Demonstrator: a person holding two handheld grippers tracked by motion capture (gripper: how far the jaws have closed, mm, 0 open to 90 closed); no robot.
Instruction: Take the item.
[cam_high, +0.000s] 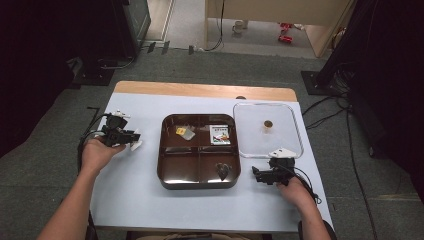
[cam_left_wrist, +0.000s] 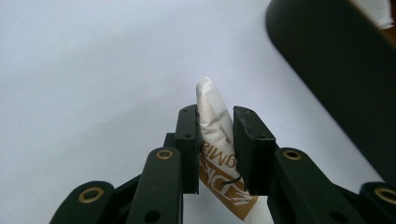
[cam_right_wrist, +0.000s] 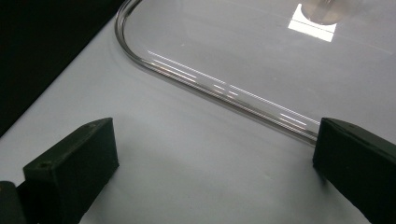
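Left gripper view puts my left gripper (cam_left_wrist: 215, 149) clamped on a white-and-gold sachet (cam_left_wrist: 219, 140) above the table (cam_left_wrist: 93, 70). My right gripper (cam_right_wrist: 215, 172) gapes wide, holding nothing, beside the clear lid (cam_right_wrist: 261, 51). Beyond, the brown tray (cam_high: 170, 172) holds what look like packets, though they're small.

One tray (cam_high: 170, 165), one lid (cam_high: 295, 131), three packets (cam_high: 220, 134)

Overhead light falls brightly on the pale grey-white bench (cam_high: 150, 200), while the room's side edges sink into near black. The high view is soft and low in detail. Bright streaks of glare run along the clear plastic rounded-square lid (cam_right_wrist: 224, 88), and the glossy dark brown divided tray (cam_high: 199, 182) shines faintly.
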